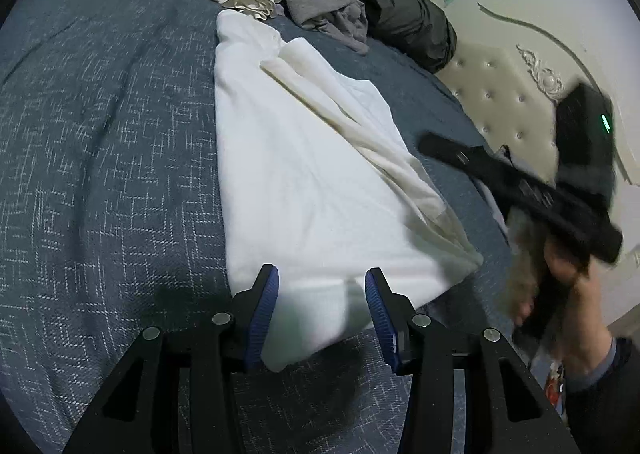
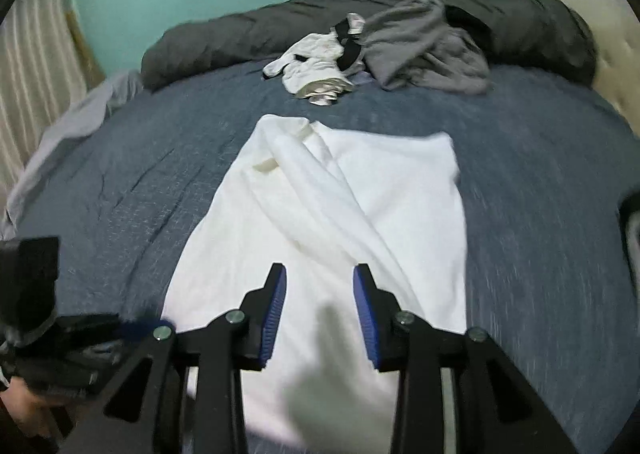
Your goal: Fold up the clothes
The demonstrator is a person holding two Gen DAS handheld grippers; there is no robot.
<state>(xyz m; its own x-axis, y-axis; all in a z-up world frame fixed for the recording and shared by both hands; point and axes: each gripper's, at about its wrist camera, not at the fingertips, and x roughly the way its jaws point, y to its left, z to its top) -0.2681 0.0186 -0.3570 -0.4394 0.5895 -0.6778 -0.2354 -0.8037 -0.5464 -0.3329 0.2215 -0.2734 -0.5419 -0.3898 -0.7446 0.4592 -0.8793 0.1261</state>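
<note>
Partly blurred: right gripper [image 2: 319,308], jaws parted, empty.
Left gripper [image 1: 322,308]: parted over white garment [image 1: 304,181], no grip.
Beyond: clothes pile [image 2: 384,49], bed [image 1: 100,133].

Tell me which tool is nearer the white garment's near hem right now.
Left. The left tool sits right at the white garment's near hem, fingers straddling it. The right tool hangs above the garment, off to the side, fingers apart and holding nothing.

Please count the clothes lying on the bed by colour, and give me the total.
White: 1, the large white garment spread flat
Grey: 1, the crumpled grey garment
White and black: 1, the small bundle, which may hold more than one piece
Total: 3 that I can tell apart
</note>
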